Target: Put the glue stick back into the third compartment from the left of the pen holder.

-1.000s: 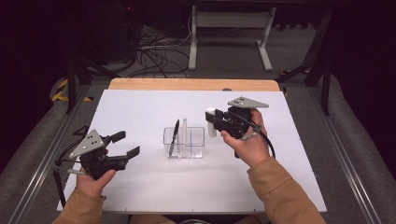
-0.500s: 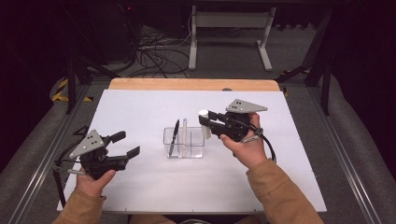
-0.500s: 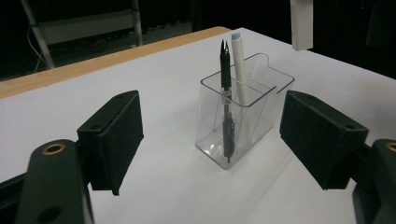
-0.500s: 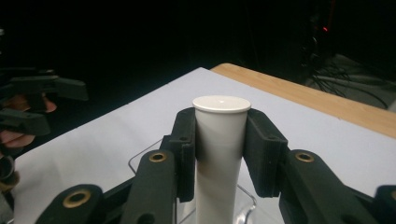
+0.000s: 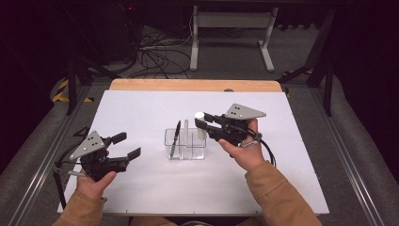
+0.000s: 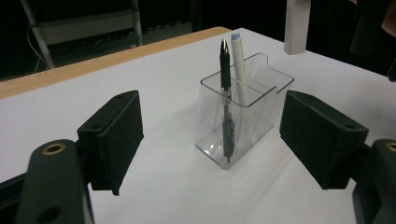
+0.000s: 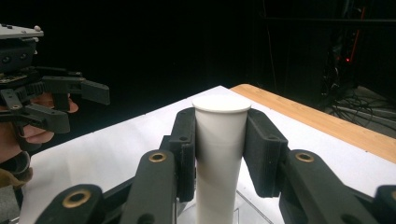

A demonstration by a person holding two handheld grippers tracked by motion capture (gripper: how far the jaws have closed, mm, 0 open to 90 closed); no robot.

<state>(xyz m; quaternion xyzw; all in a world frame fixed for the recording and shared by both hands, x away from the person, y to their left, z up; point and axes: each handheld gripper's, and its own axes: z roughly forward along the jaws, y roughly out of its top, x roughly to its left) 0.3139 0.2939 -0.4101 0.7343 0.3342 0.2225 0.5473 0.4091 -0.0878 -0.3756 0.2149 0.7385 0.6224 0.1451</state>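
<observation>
Right now the clear plastic holder (image 5: 186, 143) stands near the middle of the white table (image 5: 141, 108), and everything else sits easily around it. Inside the holder a black pen (image 6: 225, 107) stands upright, leaning a little, with a white pen (image 6: 240, 65) just behind it in the left gripper view; both tips rise above the rim. From the high view the black pen (image 5: 175, 139) sits in the holder's left part. Over the holder's right rear corner, the right gripper (image 5: 201, 123) holds a white cylinder (image 5: 200, 123) upright, its flat top higher than the holder's rim. In the right gripper view the cylinder (image 7: 219, 154) stands between the two black pads (image 7: 184, 154), which press on its sides, and the curved clear rim of the holder shows just below it. Whether the cylinder's lower end is already inside the holder cannot be told. Well to the left of the holder and nearer the person, the left gripper (image 5: 127, 146) hovers low over the table with its jaws spread wide and nothing between them; they point toward the holder, which appears between them in the left gripper view. A wooden strip (image 5: 188, 84) edges the table on the far side of the holder.
</observation>
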